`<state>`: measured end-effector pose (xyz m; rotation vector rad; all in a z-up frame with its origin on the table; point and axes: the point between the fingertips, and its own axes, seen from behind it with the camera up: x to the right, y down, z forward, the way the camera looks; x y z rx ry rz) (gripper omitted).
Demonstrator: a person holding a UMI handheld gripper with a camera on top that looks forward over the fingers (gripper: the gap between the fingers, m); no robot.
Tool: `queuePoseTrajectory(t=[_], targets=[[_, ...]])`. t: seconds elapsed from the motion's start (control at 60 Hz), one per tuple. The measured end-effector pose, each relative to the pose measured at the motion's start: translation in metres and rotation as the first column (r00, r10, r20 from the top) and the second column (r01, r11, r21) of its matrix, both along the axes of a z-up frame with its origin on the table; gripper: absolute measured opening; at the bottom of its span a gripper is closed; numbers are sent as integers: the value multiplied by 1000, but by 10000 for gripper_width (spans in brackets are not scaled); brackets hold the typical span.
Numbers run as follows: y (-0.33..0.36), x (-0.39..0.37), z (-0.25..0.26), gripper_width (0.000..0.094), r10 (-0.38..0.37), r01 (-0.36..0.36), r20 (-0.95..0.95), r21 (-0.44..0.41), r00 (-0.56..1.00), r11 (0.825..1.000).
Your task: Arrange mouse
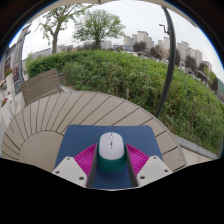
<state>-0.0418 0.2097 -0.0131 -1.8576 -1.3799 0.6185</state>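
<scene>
both tongs [111,163] clamp mouse [111,148] over mat [75,140].

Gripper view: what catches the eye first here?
A white and green mouse sits on a blue mat, between the tool's pink pads, which reach its sides. The mat lies on a round slatted wooden table; beyond it are a green hedge, trees and distant buildings.

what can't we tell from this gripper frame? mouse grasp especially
- Mouse: its near end is hidden behind the gripper body in the gripper view; its underside is out of sight.
- Contact: the pink pads flank the mouse, but whether both press on it cannot be made out.
- Blue mat: its near edge is covered by the fingers.
- Wooden slatted table: its near part is cut off at the view's edge.
</scene>
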Motion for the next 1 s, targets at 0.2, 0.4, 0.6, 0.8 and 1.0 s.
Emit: queuePoseTrajectory(t=[0.2,0.4,0.6,0.8,1.0], targets=[[-12,22,35,851,46,-45,50,-16,998,999],[-43,134,124,849,29,-24,146,-35,989,999],[-77,219,168,852,70,-62,143,-63,987,996],[-87,243,176,852,72,-61,133,-84,988,995],[-75,246,173,859,9,2,134,-77,991,997]])
